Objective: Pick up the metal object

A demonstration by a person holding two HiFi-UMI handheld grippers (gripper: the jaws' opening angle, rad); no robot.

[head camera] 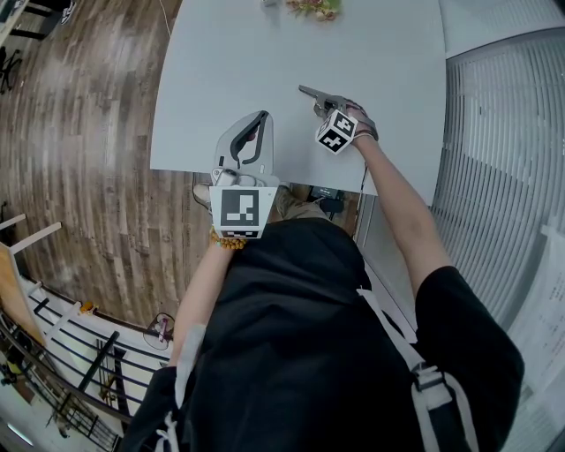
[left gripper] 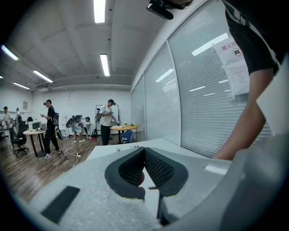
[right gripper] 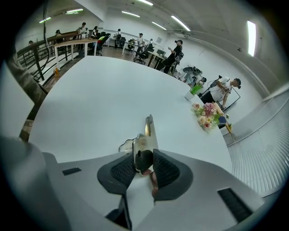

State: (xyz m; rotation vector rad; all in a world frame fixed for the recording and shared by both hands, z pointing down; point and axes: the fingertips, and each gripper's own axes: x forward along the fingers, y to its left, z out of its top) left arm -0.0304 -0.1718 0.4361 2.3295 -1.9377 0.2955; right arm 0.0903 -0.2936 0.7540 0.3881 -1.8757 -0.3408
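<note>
The metal object point(head camera: 311, 92) is a flat steel tool with a black knob, lying on the white table point(head camera: 371, 44). My right gripper point(head camera: 325, 106) is at its near end. In the right gripper view the tool point(right gripper: 147, 128) points away from me, and its black knob sits between the pads of the right gripper point(right gripper: 143, 164), which press on it from both sides. My left gripper point(head camera: 261, 116) rests at the table's near edge, left of the tool. Its pads point(left gripper: 158, 169) meet at the tips with nothing between them.
A small bunch of flowers point(head camera: 313, 7) stands at the table's far edge, to the right of the tool in the right gripper view point(right gripper: 205, 115). A glass wall with blinds point(head camera: 503, 132) runs along the right. Wooden floor point(head camera: 71, 132) lies to the left. Several people stand far off.
</note>
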